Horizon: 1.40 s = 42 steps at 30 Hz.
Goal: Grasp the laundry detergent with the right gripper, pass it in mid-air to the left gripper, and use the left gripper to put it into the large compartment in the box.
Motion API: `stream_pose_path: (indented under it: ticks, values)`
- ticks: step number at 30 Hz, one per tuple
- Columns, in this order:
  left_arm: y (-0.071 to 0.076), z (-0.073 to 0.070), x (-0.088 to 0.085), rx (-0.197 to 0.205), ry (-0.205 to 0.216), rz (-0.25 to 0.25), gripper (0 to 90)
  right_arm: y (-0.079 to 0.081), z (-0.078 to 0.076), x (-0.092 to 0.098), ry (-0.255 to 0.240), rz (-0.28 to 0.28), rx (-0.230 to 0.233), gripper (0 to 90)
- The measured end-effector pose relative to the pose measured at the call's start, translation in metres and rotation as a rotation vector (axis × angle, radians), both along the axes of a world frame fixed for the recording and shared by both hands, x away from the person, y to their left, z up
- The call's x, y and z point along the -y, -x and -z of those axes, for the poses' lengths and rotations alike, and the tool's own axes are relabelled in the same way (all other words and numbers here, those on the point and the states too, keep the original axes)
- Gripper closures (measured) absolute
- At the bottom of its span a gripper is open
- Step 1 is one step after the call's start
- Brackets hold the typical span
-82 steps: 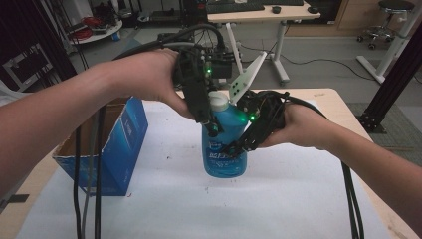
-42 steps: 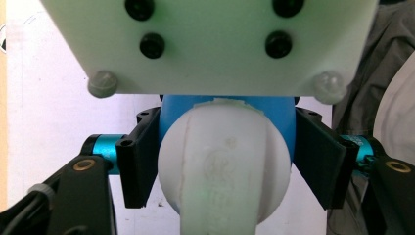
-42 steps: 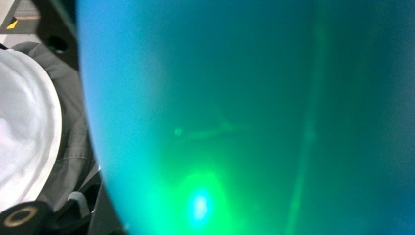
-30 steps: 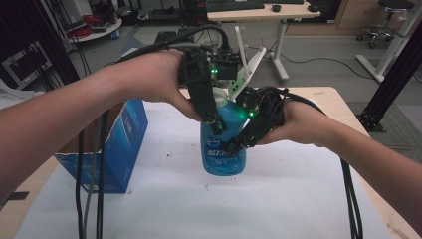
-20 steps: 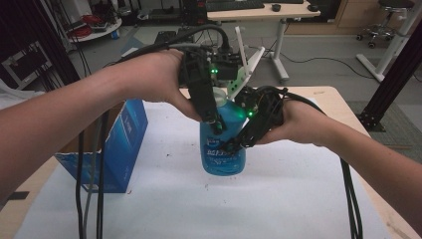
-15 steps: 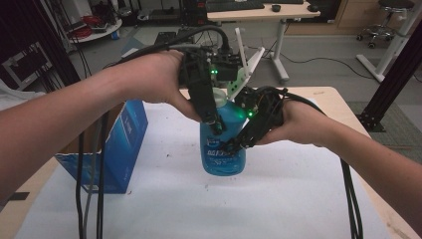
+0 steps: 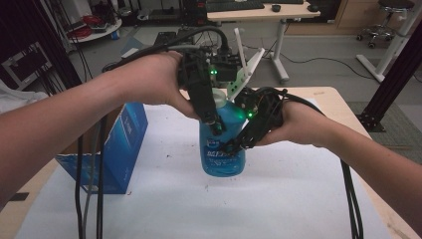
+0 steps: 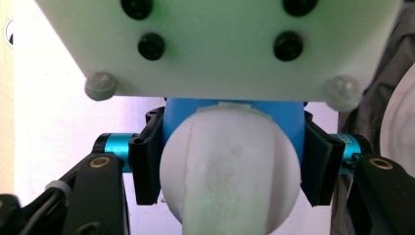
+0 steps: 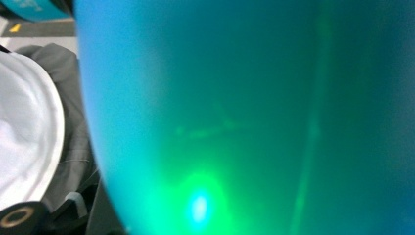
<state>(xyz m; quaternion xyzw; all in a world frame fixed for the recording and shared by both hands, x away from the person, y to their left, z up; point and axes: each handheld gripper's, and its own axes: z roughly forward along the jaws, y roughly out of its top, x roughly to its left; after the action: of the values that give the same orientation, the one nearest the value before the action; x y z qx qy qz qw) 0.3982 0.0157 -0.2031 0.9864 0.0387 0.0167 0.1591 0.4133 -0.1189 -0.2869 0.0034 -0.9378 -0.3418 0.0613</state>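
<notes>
- White covering on the wooden table (image 7: 164, 199) is where your work sits, with office desks and a chair on the floor behind.
- Your left gripper (image 7: 215, 124) comes down from above onto the top of the blue bottle (image 7: 222, 149). In the left gripper view its two black pads (image 8: 147, 156) sit against either side of the blue neck (image 8: 235, 115), just behind the white cap (image 8: 230, 171) — pinching it, not spread wide.
- Your right gripper (image 7: 234, 145) reaches in from the right, low against the bottle's side. Whether its jaws are spread or pressed together cannot be told: the right gripper view is too close, showing blurred blue-green plastic (image 9: 244, 117) with a green light reflected in it.
- Your left hand (image 7: 159, 79) is held high, wrist bent down over the bottle; your right hand (image 7: 293, 122) lies lower and roughly level, pointing left.
- The bottle stands upright near the middle of the table, its label facing you.
- A blue cardboard box (image 7: 117, 149) stands open to the left of the bottle, apart from it — seen in the high view.
- The high view also shows a white three-cornered plate (image 7: 244, 74) on top of the left gripper and cables (image 7: 89, 189) hanging past the box.
</notes>
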Motion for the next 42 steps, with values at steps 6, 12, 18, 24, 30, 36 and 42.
stream_pose_path:
  ticks: [6,12,18,24,30,36,42]
  values:
    - [0.0,-0.001,-0.003,-0.008,-0.001,0.0,38.3,-0.001,0.001,0.0,-0.01,0.011,-0.039,24.4]
    - [0.0,0.0,-0.007,-0.007,-0.012,-0.015,38.2,-0.005,-0.001,0.006,-0.027,0.04,-0.062,21.6]
    - [0.0,0.002,-0.012,-0.021,-0.022,-0.028,38.2,-0.008,-0.002,0.02,0.013,0.091,-0.059,21.5]
    - [0.0,0.001,-0.021,-0.031,-0.023,-0.056,38.2,-0.015,0.001,0.042,0.083,0.18,-0.039,21.5]
    - [-0.001,-0.005,-0.034,-0.032,-0.012,-0.105,38.2,-0.02,0.006,0.067,0.164,0.267,-0.015,21.5]
    - [-0.003,-0.019,-0.055,-0.018,0.003,-0.185,38.2,-0.023,0.006,0.093,0.178,0.342,-0.022,21.5]
    - [-0.001,-0.035,-0.081,0.005,0.031,-0.287,38.2,-0.023,0.006,0.117,0.201,0.413,-0.033,21.5]
